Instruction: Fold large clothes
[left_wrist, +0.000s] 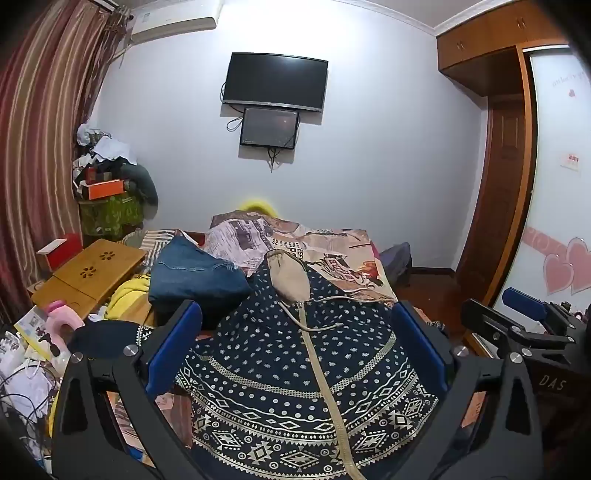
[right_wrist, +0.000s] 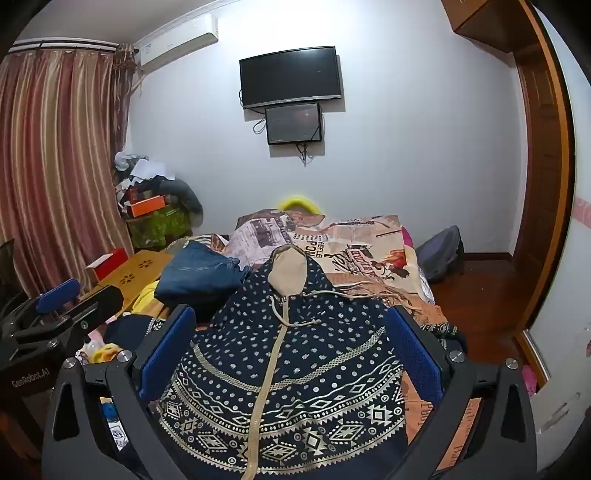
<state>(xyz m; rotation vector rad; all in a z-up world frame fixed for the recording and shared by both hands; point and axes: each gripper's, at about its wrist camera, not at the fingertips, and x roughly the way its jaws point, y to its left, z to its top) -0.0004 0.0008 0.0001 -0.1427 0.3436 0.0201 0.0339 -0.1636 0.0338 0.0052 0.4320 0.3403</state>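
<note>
Item: navy patterned hoodie (left_wrist: 295, 369), zipped, spread flat on your bed (left_wrist: 351, 258), hood far. Your left gripper (left_wrist: 299, 332) and right gripper (right_wrist: 291, 332): both spread wide above it, empty. Folded jeans (left_wrist: 192, 277) far left.

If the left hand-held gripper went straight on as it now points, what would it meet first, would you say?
Most likely the patterned hoodie spread on the bed, which fills the space between its open jaws; depth is hard to judge.
</note>
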